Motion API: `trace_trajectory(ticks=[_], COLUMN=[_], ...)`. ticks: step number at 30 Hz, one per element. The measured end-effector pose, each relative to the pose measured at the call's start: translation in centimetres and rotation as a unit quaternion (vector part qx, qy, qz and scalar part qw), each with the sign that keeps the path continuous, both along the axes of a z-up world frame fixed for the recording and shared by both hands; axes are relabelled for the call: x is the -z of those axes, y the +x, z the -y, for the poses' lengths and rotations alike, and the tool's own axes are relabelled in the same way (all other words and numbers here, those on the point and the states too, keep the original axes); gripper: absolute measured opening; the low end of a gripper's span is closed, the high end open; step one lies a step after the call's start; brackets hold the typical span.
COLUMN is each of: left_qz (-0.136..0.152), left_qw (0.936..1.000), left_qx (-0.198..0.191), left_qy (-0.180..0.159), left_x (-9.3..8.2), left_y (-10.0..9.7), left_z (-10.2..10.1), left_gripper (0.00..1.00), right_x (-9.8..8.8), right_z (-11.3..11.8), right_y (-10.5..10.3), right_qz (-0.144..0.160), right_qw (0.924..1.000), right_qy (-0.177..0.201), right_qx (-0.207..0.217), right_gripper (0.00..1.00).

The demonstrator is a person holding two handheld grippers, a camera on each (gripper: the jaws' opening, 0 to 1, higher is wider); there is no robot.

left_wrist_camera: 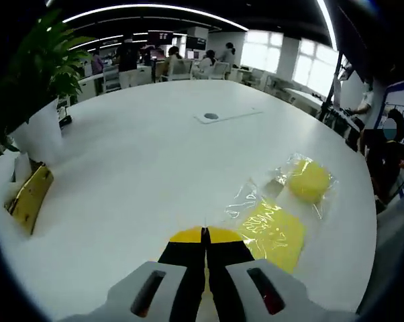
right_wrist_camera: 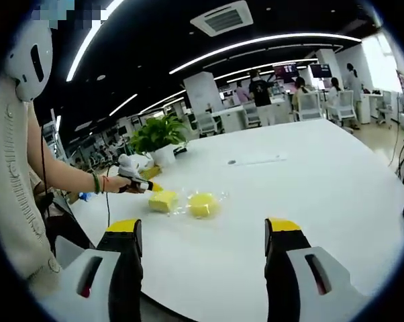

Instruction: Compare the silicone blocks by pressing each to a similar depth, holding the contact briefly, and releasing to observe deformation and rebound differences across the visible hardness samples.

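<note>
Two yellow silicone blocks lie on the white table (left_wrist_camera: 141, 168), each in clear plastic wrap. The square block (left_wrist_camera: 276, 231) is just right of my left gripper (left_wrist_camera: 204, 233), whose yellow-tipped jaws are shut with nothing between them. The round block (left_wrist_camera: 309, 180) sits farther off to the right. In the right gripper view, the square block (right_wrist_camera: 163, 200) and the round block (right_wrist_camera: 203, 204) lie side by side ahead. A person's hand holds the left gripper (right_wrist_camera: 154, 187) with its tip close to the square block's left edge. My right gripper (right_wrist_camera: 203, 228) hangs open, well short of both blocks.
A potted plant (left_wrist_camera: 37, 131) in a white pot stands at the table's left, with a yellow box (left_wrist_camera: 31, 198) beside it. A flat cable plate (left_wrist_camera: 219, 116) sits mid-table. The person (right_wrist_camera: 14, 168) stands at the left table edge. Desks, chairs and other people fill the background.
</note>
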State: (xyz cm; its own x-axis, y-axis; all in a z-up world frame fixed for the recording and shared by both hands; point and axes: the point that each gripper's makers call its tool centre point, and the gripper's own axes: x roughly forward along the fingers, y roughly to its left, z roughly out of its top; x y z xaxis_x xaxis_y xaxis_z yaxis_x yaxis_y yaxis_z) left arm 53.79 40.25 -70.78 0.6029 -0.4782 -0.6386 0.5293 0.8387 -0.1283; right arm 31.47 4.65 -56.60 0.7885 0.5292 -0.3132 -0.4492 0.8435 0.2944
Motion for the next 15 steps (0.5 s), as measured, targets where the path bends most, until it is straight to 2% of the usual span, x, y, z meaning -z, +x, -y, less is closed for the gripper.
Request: trace_trajectory(ticks=[7, 15], left_qz=[0.007, 0.007], left_qw=[1.0, 0.9996], left_qx=[0.004, -0.017], left_qy=[-0.002, -0.023], left_x=[0.07, -0.25], left_y=[0.15, 0.09], left_z=[-0.2, -0.28], left_gripper=[0.0, 0.0], right_x=[0.28, 0.26], right_z=[-0.28, -0.73], right_y=[0.25, 0.42], right_qz=[-0.006, -0.006], right_qw=[1.0, 0.9999], right_qy=[-0.001, -0.001], right_qx=[-0.005, -0.016], right_gripper=[0.68, 0.68])
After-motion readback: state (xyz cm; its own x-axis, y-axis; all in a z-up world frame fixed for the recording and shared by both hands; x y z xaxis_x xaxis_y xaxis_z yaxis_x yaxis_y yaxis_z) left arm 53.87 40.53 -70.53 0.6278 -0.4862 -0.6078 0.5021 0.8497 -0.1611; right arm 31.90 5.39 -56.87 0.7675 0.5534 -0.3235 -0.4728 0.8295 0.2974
